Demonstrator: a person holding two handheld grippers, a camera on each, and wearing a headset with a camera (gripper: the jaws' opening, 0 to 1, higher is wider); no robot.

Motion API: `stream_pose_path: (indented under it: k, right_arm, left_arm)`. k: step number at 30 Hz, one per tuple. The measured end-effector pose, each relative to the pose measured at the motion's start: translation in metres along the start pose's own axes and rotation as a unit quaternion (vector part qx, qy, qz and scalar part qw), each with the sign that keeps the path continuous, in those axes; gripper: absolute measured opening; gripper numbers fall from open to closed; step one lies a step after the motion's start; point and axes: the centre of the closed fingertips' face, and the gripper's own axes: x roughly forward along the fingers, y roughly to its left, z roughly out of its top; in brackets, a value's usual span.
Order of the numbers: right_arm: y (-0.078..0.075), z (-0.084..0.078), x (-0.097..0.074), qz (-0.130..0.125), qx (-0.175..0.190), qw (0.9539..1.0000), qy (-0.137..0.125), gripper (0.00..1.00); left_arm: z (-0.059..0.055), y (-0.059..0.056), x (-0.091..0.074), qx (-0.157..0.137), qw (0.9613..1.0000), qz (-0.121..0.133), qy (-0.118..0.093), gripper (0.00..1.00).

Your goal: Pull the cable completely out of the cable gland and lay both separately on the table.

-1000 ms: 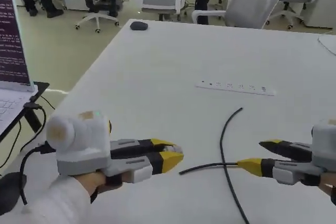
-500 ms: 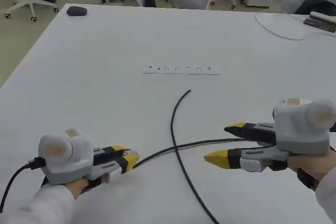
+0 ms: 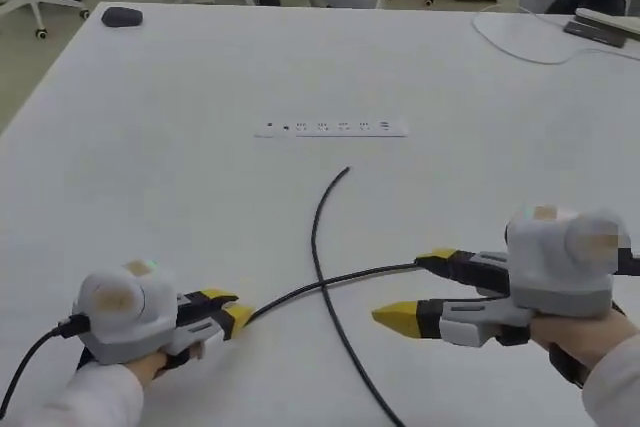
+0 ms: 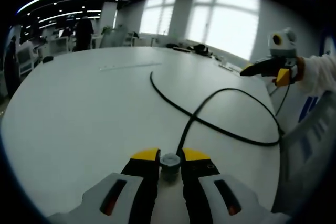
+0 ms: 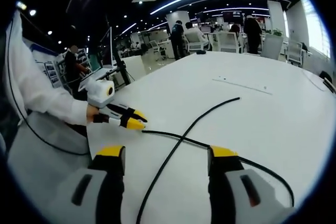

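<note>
- Far left at the back, a dark mouse (image 3: 121,16) is sitting near the edge of the white table (image 3: 180,147).
- Down at the near left, the left gripper (image 3: 232,309) is clamping its yellow-tipped jaws tight on the grey cable gland (image 4: 169,160), which is sitting upright between the tips in the left gripper view.
- The black cable (image 3: 316,217) is running straight out from the gland and the left tips, lying on the table and sweeping right towards the other gripper.
- It is crossing over itself mid-table, with one free end pointing up towards the white power strip (image 3: 332,128), which is lying flat and well apart from both grippers.
- At the right, the right gripper (image 3: 410,285) is hovering with its jaws spread wide, pinching nothing.
- In the right gripper view, the cable (image 5: 210,109) is passing on the table between the parted jaws of the right gripper (image 5: 167,151).
</note>
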Motion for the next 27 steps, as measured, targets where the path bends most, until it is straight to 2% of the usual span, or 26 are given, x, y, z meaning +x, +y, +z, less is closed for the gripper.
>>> stream_pose_path:
  k: [7, 10, 14, 17, 18, 20, 22, 24, 25, 27]
  right_arm:
    - [-0.003, -0.004, -0.006, -0.007, 0.013, 0.9999, -0.003, 0.66]
    - [-0.002, -0.006, -0.007, -0.010, 0.015, 0.9998, -0.003, 0.67]
    - [0.004, -0.009, -0.015, -0.011, 0.007, 0.9999, 0.007, 0.68]
    - [0.007, -0.013, -0.025, -0.017, 0.003, 0.9998, 0.011, 0.70]
    - [0.007, -0.014, -0.028, -0.018, 0.005, 0.9998, 0.009, 0.70]
    - [0.009, -0.017, -0.036, -0.022, 0.015, 0.9996, 0.010, 0.70]
    - [0.011, -0.021, -0.043, -0.022, 0.019, 0.9995, 0.015, 0.69]
    - [0.015, -0.023, -0.053, -0.021, 0.017, 0.9994, 0.021, 0.68]
    - [0.016, -0.023, -0.057, -0.022, 0.014, 0.9994, 0.023, 0.67]
    - [0.016, -0.026, -0.067, -0.028, 0.012, 0.9992, 0.026, 0.68]
  left_arm:
    - [-0.003, 0.002, -0.004, -0.014, 0.9999, 0.009, 0.002, 0.17]
    - [0.000, 0.002, -0.010, -0.024, 0.9996, 0.013, -0.003, 0.20]
    - [0.012, 0.005, -0.029, -0.043, 0.9987, 0.020, -0.018, 0.23]
    - [0.030, 0.005, -0.050, -0.055, 0.9977, 0.020, -0.034, 0.24]
    - [0.036, 0.003, -0.056, -0.059, 0.9973, 0.015, -0.041, 0.25]
    - [0.046, -0.007, -0.075, -0.065, 0.9973, 0.001, -0.033, 0.30]
    - [0.053, -0.019, -0.091, -0.049, 0.9983, -0.008, -0.030, 0.37]
    - [0.053, -0.029, -0.105, -0.043, 0.9988, -0.012, -0.019, 0.51]
    - [0.053, -0.035, -0.112, -0.037, 0.9990, -0.019, -0.019, 0.54]
    - [0.051, -0.046, -0.129, -0.032, 0.9992, -0.019, -0.012, 0.54]
